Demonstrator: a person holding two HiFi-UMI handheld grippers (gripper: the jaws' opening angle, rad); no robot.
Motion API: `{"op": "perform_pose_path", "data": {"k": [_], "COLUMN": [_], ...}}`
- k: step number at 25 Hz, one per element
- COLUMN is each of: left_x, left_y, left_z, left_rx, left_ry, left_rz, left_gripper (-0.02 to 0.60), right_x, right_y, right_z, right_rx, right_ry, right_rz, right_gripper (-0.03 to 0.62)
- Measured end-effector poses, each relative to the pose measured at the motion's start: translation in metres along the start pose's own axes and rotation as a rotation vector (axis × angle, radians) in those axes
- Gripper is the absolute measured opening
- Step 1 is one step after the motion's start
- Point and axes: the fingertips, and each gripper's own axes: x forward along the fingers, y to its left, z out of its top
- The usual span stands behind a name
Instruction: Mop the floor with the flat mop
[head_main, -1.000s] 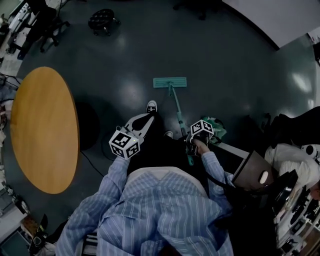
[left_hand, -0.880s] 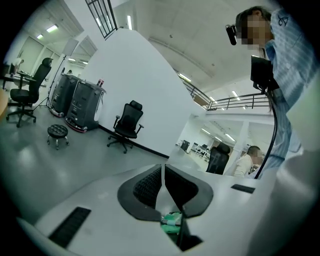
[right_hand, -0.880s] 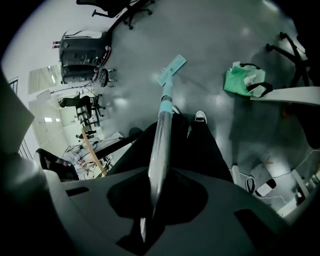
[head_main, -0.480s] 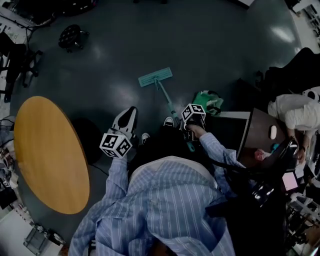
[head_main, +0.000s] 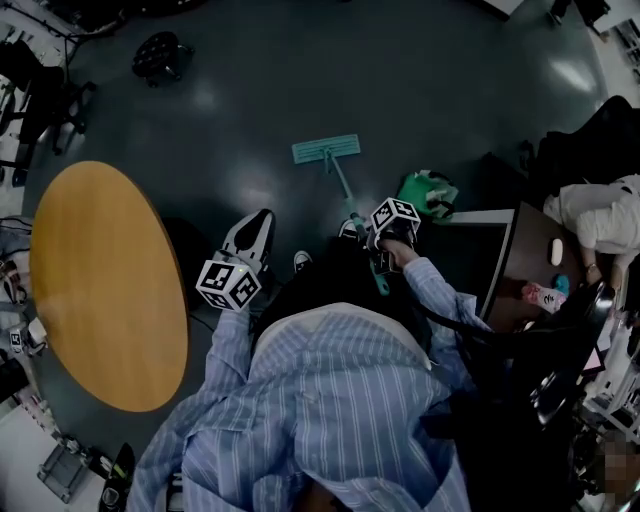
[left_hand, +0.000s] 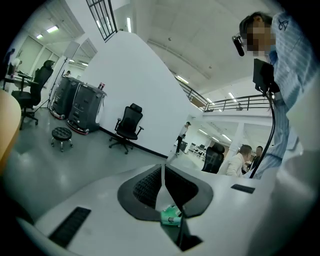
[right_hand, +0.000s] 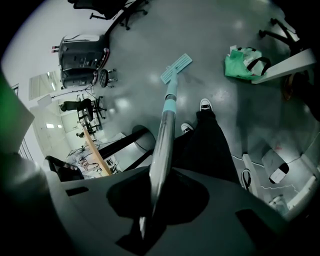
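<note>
Teal flat mop (head_main: 326, 150) on floor (head_main: 440, 90), handle (right_hand: 165, 130) pinched in right gripper (right_hand: 159, 176) jaws, left gripper (left_hand: 163, 171) jaws pressed together, empty

**A:** Floor (head_main: 250, 90), condition?

**B:** Dark grey-green, smooth and glossy. Pale glare patches in several spots.

**A:** What rests on it?

**B:** Flat mop (head_main: 326, 150), teal head lying flat in the open middle stretch. Green bag (head_main: 428, 192) slumped to its right, near but apart. Two black-and-white shoes (head_main: 301, 261) planted nearer the camera than the mop head.

**A:** Furniture?

**B:** Round wooden table (head_main: 100, 280) standing at the left. Small wheeled stool (head_main: 160, 57) well apart from it, far upper left.
</note>
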Motion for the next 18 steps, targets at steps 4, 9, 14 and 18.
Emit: {"op": "perform_pose_path", "data": {"k": [4,9,14,18], "left_x": [-0.026,-0.047,-0.055,-0.059], "left_y": [0.012,0.018,0.017,0.013], "left_z": [-0.008,-0.01,-0.007,-0.009], "left_rx": [-0.008,-0.011,-0.01,-0.006], "left_ry": [0.001,-0.003,-0.013,-0.01], "left_rz": [0.026,0.034,0.02,0.002], "left_gripper": [0.026,0.026,0.026,0.026], "right_x": [0.009,0.018,0.021,0.024], "right_y": [0.002,0.0,0.005,0.007], "right_z": [-0.009,-0.023,-0.028,-0.032], "right_rx": [0.018,0.0,0.007,0.007], "right_ry": [-0.013,-0.013,-0.018,-0.02], "right_rz": [0.011,-0.036,-0.027,-0.033], "right_gripper": [0.061,0.061,0.061,0.061]}}
